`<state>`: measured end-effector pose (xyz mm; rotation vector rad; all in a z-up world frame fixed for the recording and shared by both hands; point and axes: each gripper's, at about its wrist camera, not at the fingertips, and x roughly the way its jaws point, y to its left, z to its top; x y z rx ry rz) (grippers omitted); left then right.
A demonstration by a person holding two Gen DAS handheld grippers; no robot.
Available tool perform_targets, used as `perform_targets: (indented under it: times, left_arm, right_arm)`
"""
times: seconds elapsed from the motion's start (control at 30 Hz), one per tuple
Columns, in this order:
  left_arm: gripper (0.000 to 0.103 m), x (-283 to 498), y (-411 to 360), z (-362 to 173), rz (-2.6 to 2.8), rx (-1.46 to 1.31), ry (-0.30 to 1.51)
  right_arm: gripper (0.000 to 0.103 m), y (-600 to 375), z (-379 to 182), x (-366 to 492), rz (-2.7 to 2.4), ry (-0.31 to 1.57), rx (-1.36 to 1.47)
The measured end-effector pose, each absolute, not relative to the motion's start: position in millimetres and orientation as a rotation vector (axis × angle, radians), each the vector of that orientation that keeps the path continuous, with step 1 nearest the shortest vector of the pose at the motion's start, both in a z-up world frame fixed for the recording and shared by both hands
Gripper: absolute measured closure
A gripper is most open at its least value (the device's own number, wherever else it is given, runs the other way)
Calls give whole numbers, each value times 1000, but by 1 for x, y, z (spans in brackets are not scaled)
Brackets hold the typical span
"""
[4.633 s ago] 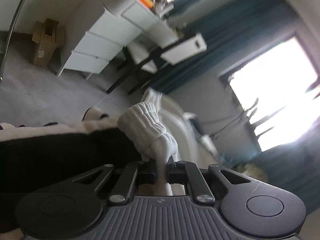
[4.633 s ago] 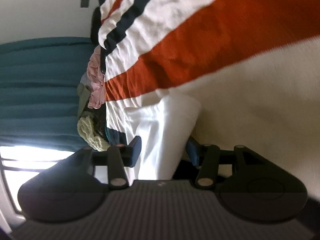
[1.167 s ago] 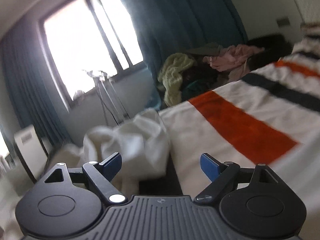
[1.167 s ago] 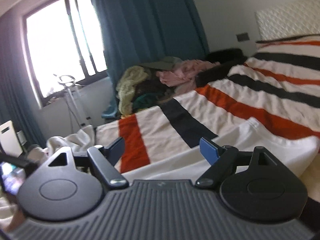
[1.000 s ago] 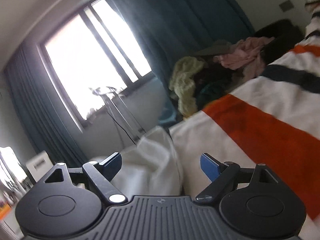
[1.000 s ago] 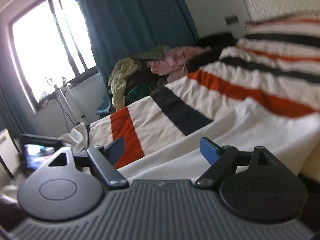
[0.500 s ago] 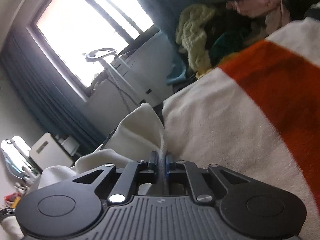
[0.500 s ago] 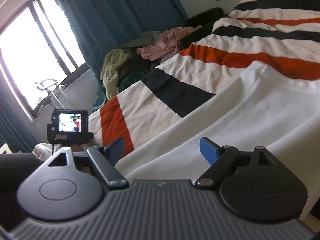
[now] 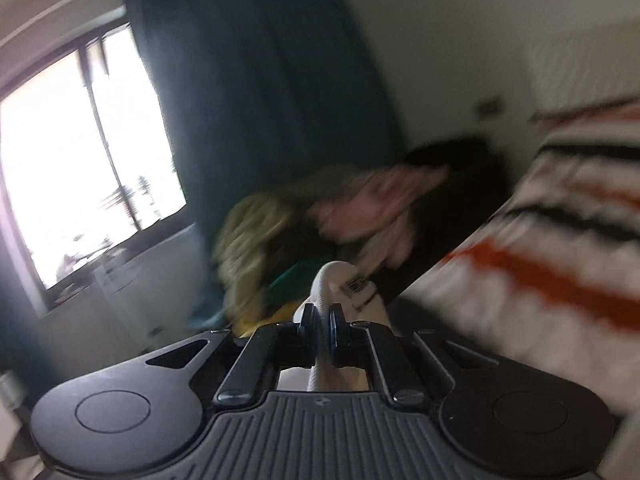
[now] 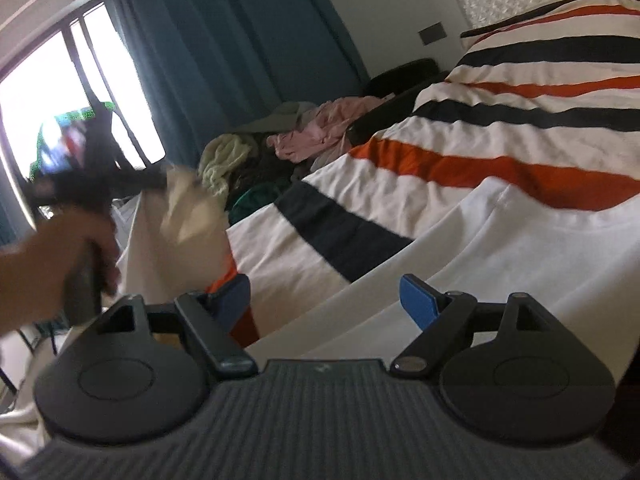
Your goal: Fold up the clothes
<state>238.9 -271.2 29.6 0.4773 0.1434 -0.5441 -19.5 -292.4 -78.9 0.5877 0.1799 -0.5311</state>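
Left wrist, left tool [image 9: 322, 317] pinching ribbed white garment [image 9: 334, 280], right tool [image 10: 325, 294] spread, empty.

garment [image 10: 500, 248] on bed [image 10: 520, 120], clothes pile [image 10: 304, 132] behind

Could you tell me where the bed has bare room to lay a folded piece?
Free: the striped bedspread between the white garment and the pillow end. Crowded: the heap of loose clothes by the teal curtain.

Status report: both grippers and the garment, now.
Left gripper shut on white garment, edge pinched. Right gripper open, over the garment on the striped bedspread. Nothing in the way; clothes pile lies beyond the bed.
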Motion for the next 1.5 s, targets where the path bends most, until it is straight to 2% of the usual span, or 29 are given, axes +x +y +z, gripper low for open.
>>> perform_targets:
  times: [0.17, 0.27, 0.3, 0.33, 0.4, 0.47, 0.53, 0.73, 0.9, 1.03, 1.2, 1.5]
  left_arm:
    - [96, 199, -297, 48, -665, 362, 171]
    - [87, 201, -299, 39, -673, 285, 256]
    - [83, 203, -297, 34, -669, 263, 288]
    - [70, 205, -295, 30, -665, 242, 319]
    - [57, 208, -281, 22, -655, 219, 377]
    - [55, 209, -248, 15, -644, 193, 422]
    - [45, 210, -214, 8, -631, 166, 465]
    - [31, 149, -73, -2, -494, 89, 497]
    - [31, 92, 29, -17, -343, 63, 516]
    - [31, 58, 76, -22, -282, 13, 509]
    - [28, 37, 97, -23, -295, -14, 469]
    - [28, 39, 84, -35, -327, -48, 511]
  right_arm:
    - [19, -300, -72, -35, -608, 127, 585]
    - [19, -310, -76, -39, -638, 129, 623]
    - [19, -312, -78, -39, -641, 136, 634]
    - [19, -314, -80, -39, -640, 142, 647]
    - [19, -318, -84, -38, -638, 149, 671]
    - [19, -320, -87, -36, -636, 153, 677]
    - [19, -320, -88, -34, -631, 154, 686]
    - [19, -317, -88, -33, -600, 147, 685]
    - [19, -306, -84, -33, -561, 150, 646]
    - [19, -294, -78, -36, -545, 148, 580]
    - [19, -280, -67, -45, -538, 152, 522]
    - [19, -270, -62, -46, -546, 182, 476]
